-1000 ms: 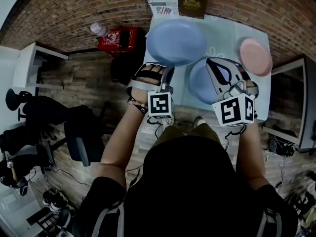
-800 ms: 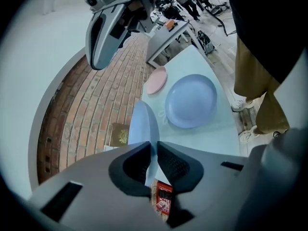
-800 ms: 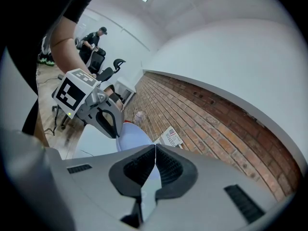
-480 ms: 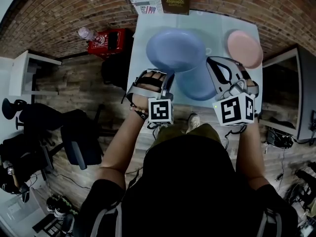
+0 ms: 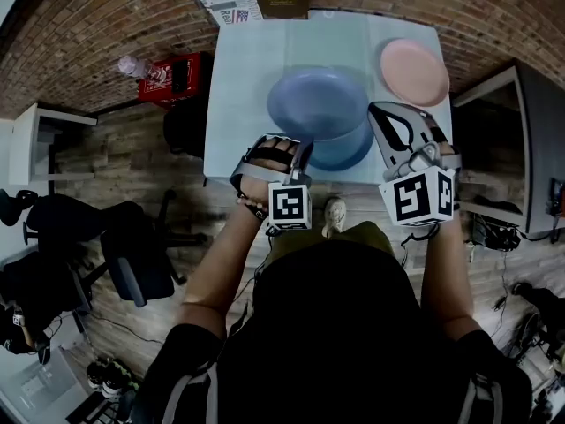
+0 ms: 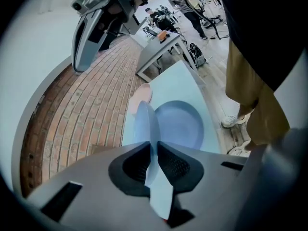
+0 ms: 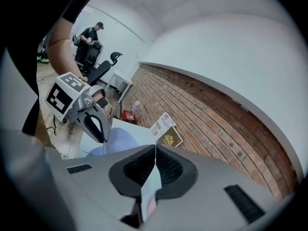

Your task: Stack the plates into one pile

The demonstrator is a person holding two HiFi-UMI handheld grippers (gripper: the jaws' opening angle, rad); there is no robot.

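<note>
The left claw (image 6: 155,150) pinches the upper blue plate (image 5: 318,104) by its near rim, overlapping the lower blue plate (image 5: 351,155). The pink plate (image 5: 413,71) sits far right. The right claw (image 7: 155,153) is pressed together.

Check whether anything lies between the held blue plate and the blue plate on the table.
Nothing visible does. The left gripper has the upper plate by its rim, over the lower plate; the pink plate lies off to the right.

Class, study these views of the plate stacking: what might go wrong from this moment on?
The left gripper pinches the upper blue plate by its rim only, so it may tilt or slip. The lower blue plate lies near the front edge of the table; a hard or off-centre landing could push it towards the floor.
</note>
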